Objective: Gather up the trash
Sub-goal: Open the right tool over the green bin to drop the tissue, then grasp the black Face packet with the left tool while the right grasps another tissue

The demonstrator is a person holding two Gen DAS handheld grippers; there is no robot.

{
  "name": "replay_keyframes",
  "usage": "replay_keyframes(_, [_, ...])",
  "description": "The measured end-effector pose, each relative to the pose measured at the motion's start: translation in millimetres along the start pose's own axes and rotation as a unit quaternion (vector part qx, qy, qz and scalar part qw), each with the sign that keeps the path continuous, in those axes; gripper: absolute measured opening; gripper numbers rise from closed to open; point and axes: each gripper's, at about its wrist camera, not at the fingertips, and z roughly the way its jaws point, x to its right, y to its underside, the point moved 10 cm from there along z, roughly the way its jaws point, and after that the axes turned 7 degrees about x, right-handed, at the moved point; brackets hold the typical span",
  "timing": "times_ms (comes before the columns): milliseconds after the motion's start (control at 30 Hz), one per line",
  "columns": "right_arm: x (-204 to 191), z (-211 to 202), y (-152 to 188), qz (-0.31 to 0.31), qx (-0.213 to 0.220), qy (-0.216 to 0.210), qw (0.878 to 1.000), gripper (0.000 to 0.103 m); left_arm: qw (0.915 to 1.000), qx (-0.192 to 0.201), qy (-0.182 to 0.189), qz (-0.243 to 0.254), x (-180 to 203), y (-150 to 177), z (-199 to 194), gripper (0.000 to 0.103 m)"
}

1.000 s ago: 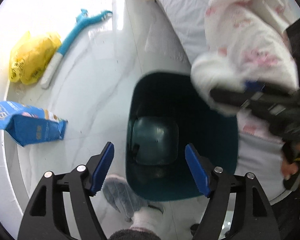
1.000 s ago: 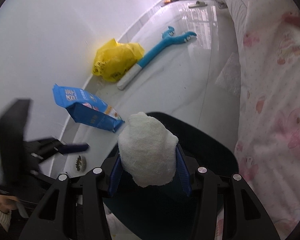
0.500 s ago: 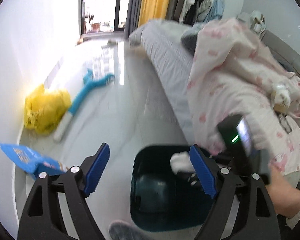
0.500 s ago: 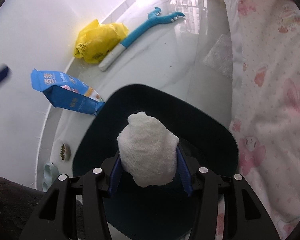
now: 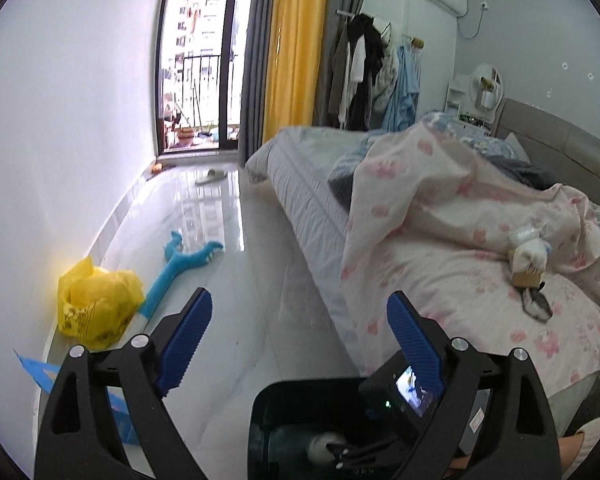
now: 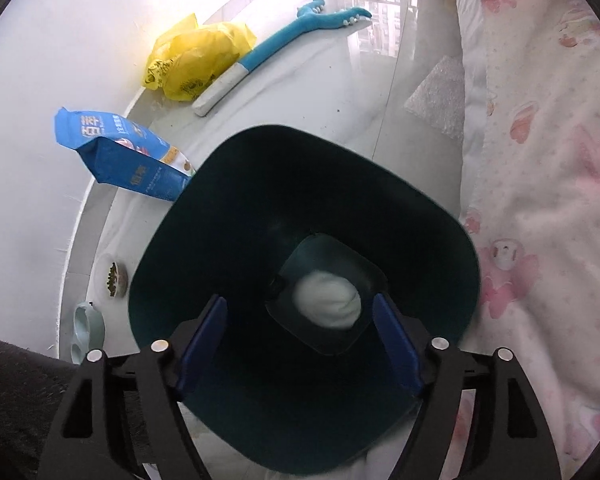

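Observation:
A dark teal trash bin (image 6: 204, 216) stands on the floor beside the bed. A white crumpled wad (image 6: 327, 299) lies at its bottom. My right gripper (image 6: 300, 344) is open and empty, held over the bin's mouth. My left gripper (image 5: 298, 336) is open and empty, raised and looking across the room; the bin's rim (image 5: 276, 394) and the right gripper's body (image 5: 404, 396) show below it. A yellow plastic bag (image 5: 98, 304) (image 6: 200, 60) and a blue packet (image 6: 120, 156) lie on the floor by the wall. Small items (image 5: 530, 264) lie on the bed.
A blue toy with a white handle (image 6: 276, 44) (image 5: 180, 268) lies near the yellow bag. A bed with a pink-patterned blanket (image 5: 460, 248) (image 6: 548, 160) fills the right side. Pet bowls (image 6: 114, 276) stand by the wall. A slipper (image 5: 212, 176) lies near the balcony door.
My right gripper opened and the white wad dropped into the bin. My left gripper tilted up from the bin toward the room.

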Motion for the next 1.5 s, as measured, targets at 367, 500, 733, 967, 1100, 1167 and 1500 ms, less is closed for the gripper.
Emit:
replay_keyframes(367, [-16, -67, -23, -0.032, 0.084, -0.046, 0.995, 0.081, 0.9995, 0.024, 0.011, 0.019, 37, -22, 4, 0.092])
replay_keyframes(500, [-17, -104, -33, -0.052, 0.134, -0.066, 0.987, 0.083, 0.9993, 0.026, 0.014, 0.022, 49, -25, 8, 0.092])
replay_keyframes(733, [3, -158, -37, -0.078, 0.205, -0.051, 0.974, 0.084, 0.9988, 0.032, 0.035, 0.012, 76, -35, 17, 0.093])
replay_keyframes(967, [48, -204, -33, -0.085, 0.256, -0.004, 0.963, 0.086, 0.998, 0.045, 0.045, 0.001, 99, -47, 23, 0.094])
replay_keyframes(1100, [83, -224, -28, -0.073, 0.268, 0.025, 0.96, 0.086, 0.998, 0.044, 0.046, -0.001, 110, -47, 30, 0.094])
replay_keyframes(1167, [97, -234, -26, -0.07, 0.277, 0.039, 0.957, 0.086, 0.9981, 0.041, 0.047, 0.0, 114, -46, 33, 0.094])
replay_keyframes(1500, [177, -296, -15, -0.039, 0.339, 0.1, 0.935, 0.088, 0.9978, 0.024, 0.061, -0.002, 141, -35, 49, 0.095])
